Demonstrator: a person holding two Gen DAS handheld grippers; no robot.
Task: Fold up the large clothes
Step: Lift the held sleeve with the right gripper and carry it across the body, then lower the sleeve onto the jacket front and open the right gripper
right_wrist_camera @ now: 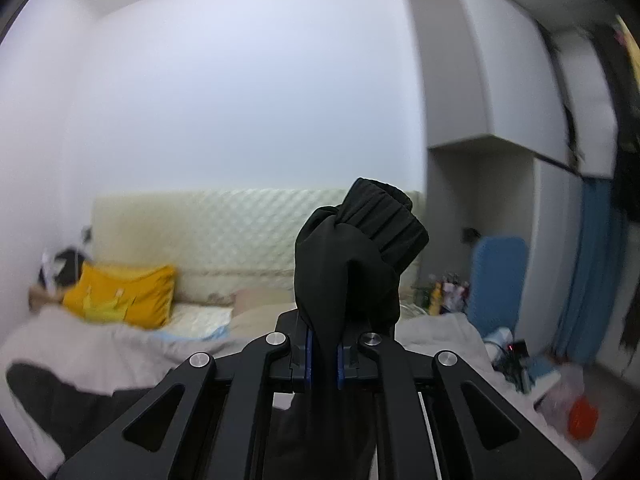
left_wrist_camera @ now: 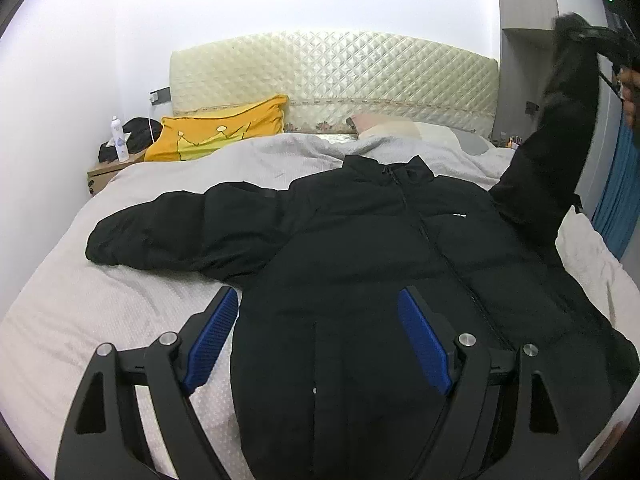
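A large black padded jacket point(left_wrist_camera: 400, 240) with a zip down its front lies face up and spread flat across a pale grey bedspread point(left_wrist_camera: 80, 300) on a bed, its collar toward the headboard and its hem nearest the viewer. One sleeve point(left_wrist_camera: 168, 232) stretches out flat to the left side of the picture, resting on the cover. The other sleeve point(left_wrist_camera: 556, 128) does not lie flat: it rises steeply off the bed at the right edge of the left wrist view, pulled taut upward, because the right gripper point(right_wrist_camera: 324, 360) has it pinched just below the ribbed elastic cuff point(right_wrist_camera: 380, 216). In the right wrist view the blue pads point(right_wrist_camera: 308, 360) are pressed nearly together on a thin bunch of the black cloth, with the cuff bulging out above them. Holding it there gives control of the sleeve's end, likely so it can be carried across the chest for a first fold. The left gripper point(left_wrist_camera: 316, 340) hovers over the lower body of the jacket with its blue-padded fingers spread wide and nothing between them, apparently ready to steady the jacket. Behind the jacket sit a bright yellow pillow point(left_wrist_camera: 224, 128) and a cream quilted headboard point(left_wrist_camera: 332, 84); a small wooden bedside table point(left_wrist_camera: 104, 174) with a white bottle point(left_wrist_camera: 118, 138) stands at the left.
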